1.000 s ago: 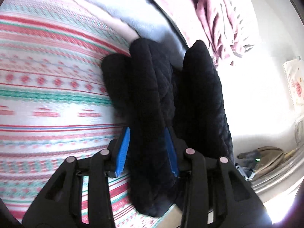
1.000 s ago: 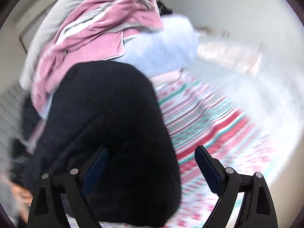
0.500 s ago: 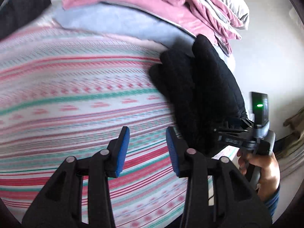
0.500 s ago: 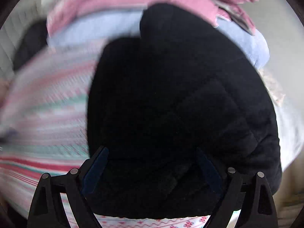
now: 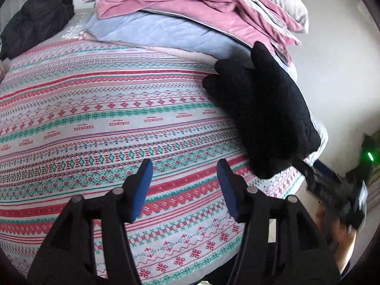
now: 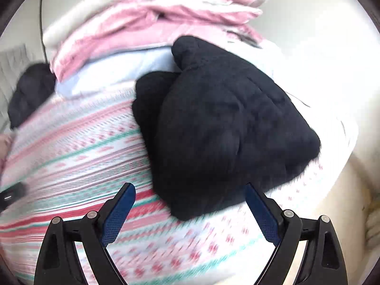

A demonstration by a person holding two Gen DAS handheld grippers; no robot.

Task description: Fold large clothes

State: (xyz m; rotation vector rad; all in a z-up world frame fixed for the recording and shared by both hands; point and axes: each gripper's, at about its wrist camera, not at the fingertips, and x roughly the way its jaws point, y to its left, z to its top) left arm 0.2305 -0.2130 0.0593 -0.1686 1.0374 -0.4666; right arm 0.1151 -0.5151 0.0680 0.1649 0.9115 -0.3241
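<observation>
Bright daylight — right view motion-blurred

1. The left gripper [image 5: 185,185] isn't clamped on the folded black garment [image 5: 266,118] anymore; its jaws are opening over bare patterned bedsheet [image 5: 95,123].
2. The garment now sits off to the right of it, near the bed's edge.
3. The right gripper [image 6: 190,211] has backed off too, so the bundle lies clear of its wide-apart fingers instead of between them.

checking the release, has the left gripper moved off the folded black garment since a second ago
Yes. The left gripper, jaws opening and empty, has moved left off the black garment and now sits over the patterned bedspread.
</observation>
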